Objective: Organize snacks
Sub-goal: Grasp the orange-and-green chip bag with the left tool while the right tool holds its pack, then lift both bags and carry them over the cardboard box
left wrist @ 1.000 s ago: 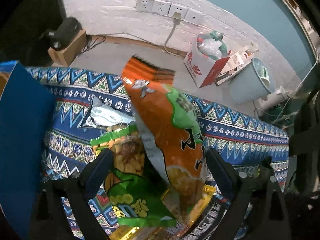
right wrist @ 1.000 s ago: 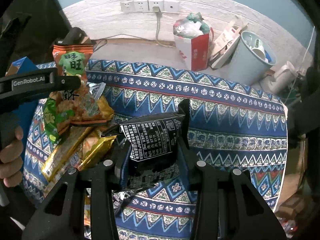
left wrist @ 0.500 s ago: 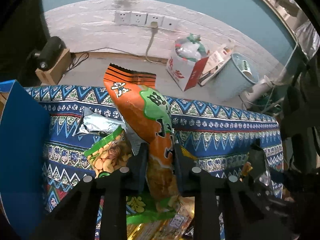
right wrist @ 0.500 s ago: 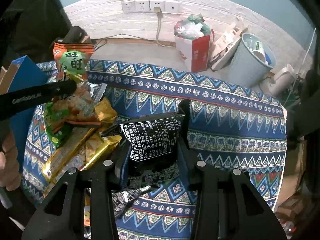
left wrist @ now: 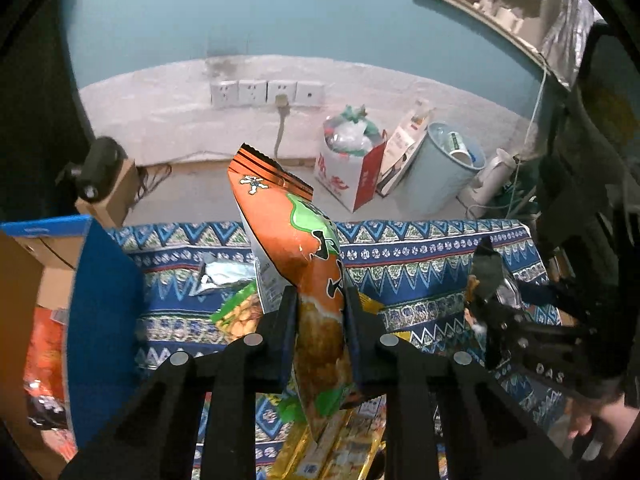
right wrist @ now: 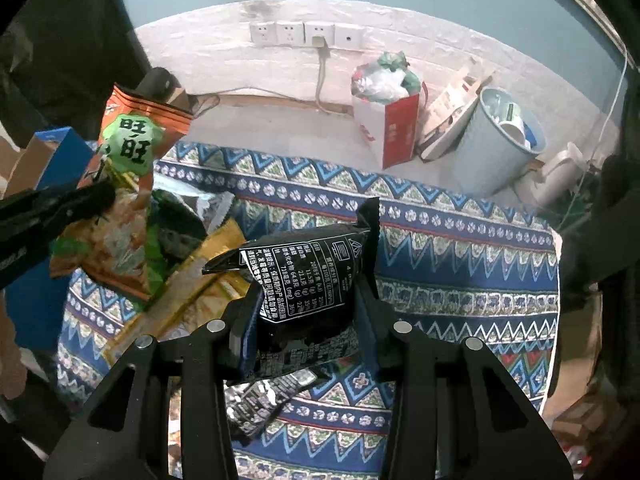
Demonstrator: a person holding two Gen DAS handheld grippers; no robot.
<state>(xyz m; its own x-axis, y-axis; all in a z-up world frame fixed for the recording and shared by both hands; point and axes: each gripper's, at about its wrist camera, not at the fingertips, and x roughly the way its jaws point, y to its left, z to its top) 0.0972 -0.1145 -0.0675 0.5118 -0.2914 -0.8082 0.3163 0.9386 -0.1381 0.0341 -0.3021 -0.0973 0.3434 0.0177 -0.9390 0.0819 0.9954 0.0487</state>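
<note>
Left claw: a moment ago wide open around the orange bag; now clamped on it, lifted above the snack pile beside the blue box. Your next stop is likely that box. Right claw: unchanged, gripping the black packet over the worktop.

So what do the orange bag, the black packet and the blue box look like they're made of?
Orange bag: glossy plastic film, it seems; creased, serrated top seal.
Black packet: shiny film, likely foil-lined; crinkles catch light.
Blue box: cardboard, brown inside, printed blue outside.
</note>
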